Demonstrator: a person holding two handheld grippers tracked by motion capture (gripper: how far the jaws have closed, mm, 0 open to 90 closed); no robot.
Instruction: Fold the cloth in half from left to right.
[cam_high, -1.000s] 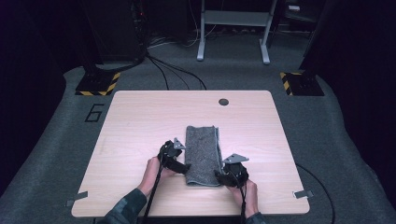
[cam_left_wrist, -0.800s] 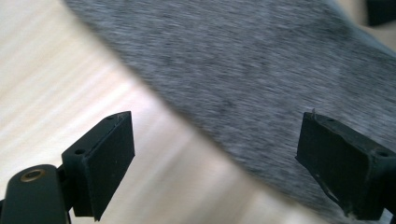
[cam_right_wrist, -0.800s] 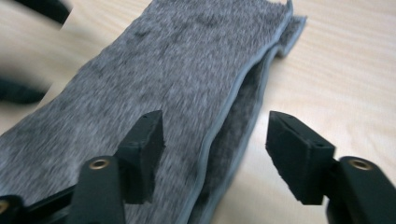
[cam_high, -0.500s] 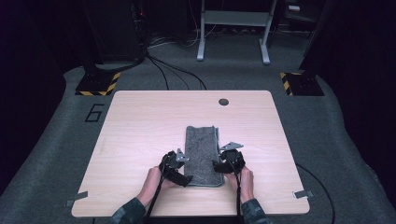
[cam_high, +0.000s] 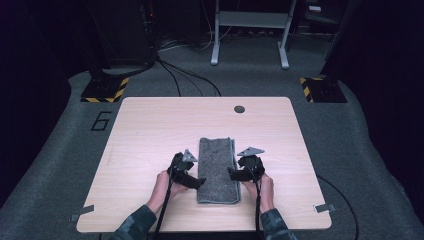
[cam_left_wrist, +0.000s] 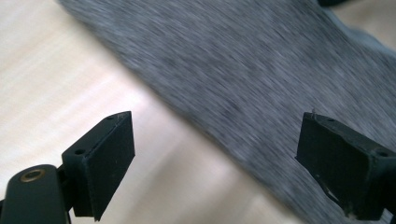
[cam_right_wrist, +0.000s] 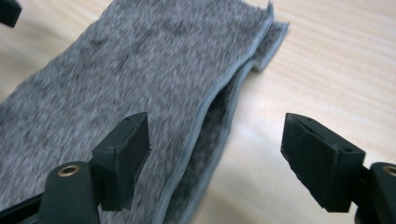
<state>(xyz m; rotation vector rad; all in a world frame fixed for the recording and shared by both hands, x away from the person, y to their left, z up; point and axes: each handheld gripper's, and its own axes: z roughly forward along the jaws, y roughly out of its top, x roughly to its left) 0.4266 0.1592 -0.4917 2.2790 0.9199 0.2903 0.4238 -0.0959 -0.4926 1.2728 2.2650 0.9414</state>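
Note:
A grey towel (cam_high: 218, 165), folded into a long strip, lies flat on the light wooden table (cam_high: 150, 130) near its front edge. My left gripper (cam_high: 198, 182) sits at the towel's left edge and my right gripper (cam_high: 232, 173) at its right edge. In the left gripper view the left gripper (cam_left_wrist: 215, 126) stands open over the towel (cam_left_wrist: 243, 60) edge, its pads clear of the cloth. In the right gripper view the right gripper (cam_right_wrist: 217, 123) has just been opening. The towel's (cam_right_wrist: 130, 65) doubled, hemmed edge lies between its jaws, unpressed.
A small dark round hole (cam_high: 239, 109) sits near the table's far edge. Bare wood lies to the left and right of the towel. On the floor beyond are yellow-black striped bases (cam_high: 105, 90), cables and a metal stand (cam_high: 250, 30).
My right gripper has shifted a little farther up the table along the towel's right edge. The left gripper is about where it was. The towel lies as before.

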